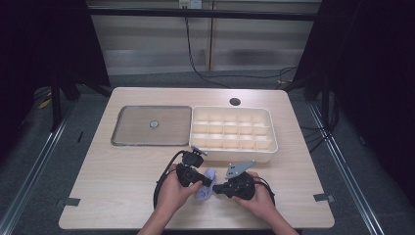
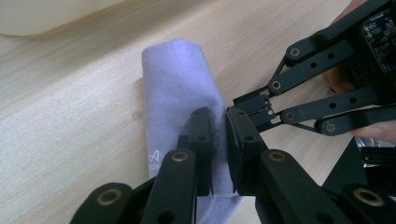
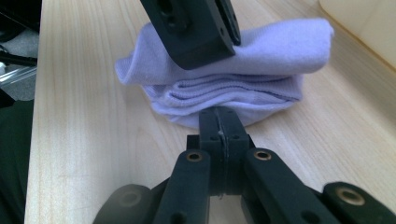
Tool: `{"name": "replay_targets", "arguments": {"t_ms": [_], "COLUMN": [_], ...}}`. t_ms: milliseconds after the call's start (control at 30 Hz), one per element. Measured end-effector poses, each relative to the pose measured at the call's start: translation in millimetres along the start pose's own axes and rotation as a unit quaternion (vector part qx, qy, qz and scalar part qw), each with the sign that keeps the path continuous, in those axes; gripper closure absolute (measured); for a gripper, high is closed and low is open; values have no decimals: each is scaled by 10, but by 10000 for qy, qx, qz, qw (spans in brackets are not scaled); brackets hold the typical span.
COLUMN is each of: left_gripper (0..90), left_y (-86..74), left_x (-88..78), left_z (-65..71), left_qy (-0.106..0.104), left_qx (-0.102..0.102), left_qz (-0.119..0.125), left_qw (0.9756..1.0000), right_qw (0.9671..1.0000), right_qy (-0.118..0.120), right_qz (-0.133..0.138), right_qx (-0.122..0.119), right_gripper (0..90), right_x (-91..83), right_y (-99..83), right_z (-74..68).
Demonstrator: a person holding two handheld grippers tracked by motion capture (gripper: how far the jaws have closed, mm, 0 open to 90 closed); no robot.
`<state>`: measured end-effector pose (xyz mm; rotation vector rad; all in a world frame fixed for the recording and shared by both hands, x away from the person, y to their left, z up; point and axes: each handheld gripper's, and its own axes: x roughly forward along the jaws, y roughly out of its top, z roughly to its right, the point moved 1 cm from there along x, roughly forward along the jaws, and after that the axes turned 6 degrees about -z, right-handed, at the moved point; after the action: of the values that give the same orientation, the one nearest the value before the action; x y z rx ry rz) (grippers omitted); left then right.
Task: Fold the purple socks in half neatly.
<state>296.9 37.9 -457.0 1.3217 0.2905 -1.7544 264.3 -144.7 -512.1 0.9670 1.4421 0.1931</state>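
A folded lavender cloth (image 1: pixel 205 184) lies on the wooden table near the front edge, between the two hands. My left gripper (image 2: pixel 220 135) is shut on a fold of the cloth (image 2: pixel 177 84), and fabric shows between its pads. In the high view the left gripper (image 1: pixel 207 181) reaches in from the left. My right gripper (image 3: pixel 219 114) is shut, pads pressed together, with its tips touching the near edge of the cloth (image 3: pixel 275 51). Whether it pinches any fabric is hidden. The right gripper (image 1: pixel 217 188) comes in from the right, tips meeting the cloth beside the left jaws.
A cream box with several compartments (image 1: pixel 235 155) stands just behind the hands. A flat metal tray (image 1: pixel 127 142) with a small round piece (image 1: pixel 154 124) lies to its left. A dark hole (image 1: pixel 235 102) sits near the table's far edge.
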Motion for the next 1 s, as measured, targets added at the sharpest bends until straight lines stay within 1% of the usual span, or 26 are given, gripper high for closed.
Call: {"name": "replay_targets", "arguments": {"t_ms": [100,133,200,400,500,533,567,767,800,900,967,1000], "left_gripper": [810,811,811,810,811,810,810,810,810,810,808,806], "left_y": [-1,-3,-5,-9,-17,-21,-23,-22,-23,-17,-10,-6], "left_x": [7,13,22,29,26,26,29,17,32,43,50,55], "left_z": [3,7,3,12,-2,-9,-11,-5,7,25,48,68], "left_qy": [-6,22,12,42,45,25,38,7,16,16,66,142], "left_qx": [28,12,30,41,53,42,27,120,91,122,151,147], "left_qz": [5,16,-14,9,22,32,49,-21,42,13,23,49], "left_qw": [10000,10000,10000,10000,10000,10000,10000,9999,9999,9999,9999,9998], "right_qw": [9999,9999,10000,10000,10000,10000,10000,9998,9998,9997,9997,9998], "right_qy": [91,91,66,94,51,29,20,-124,-143,-200,-192,-189], "right_qz": [35,34,-4,11,-50,-24,8,21,33,-14,-36,-37], "right_qx": [59,43,33,21,-9,-11,78,138,139,160,132,93], "right_gripper": [900,900,900,900,896,895,896,897,896,896,896,896], "right_x": [14,17,14,14,-9,-36,-61,-139,-141,-133,-120,-114], "right_y": [-2,2,7,3,3,-3,-12,-50,-52,-64,-62,-60], "right_z": [-13,-18,-24,-18,-13,9,25,92,98,111,106,105]}}
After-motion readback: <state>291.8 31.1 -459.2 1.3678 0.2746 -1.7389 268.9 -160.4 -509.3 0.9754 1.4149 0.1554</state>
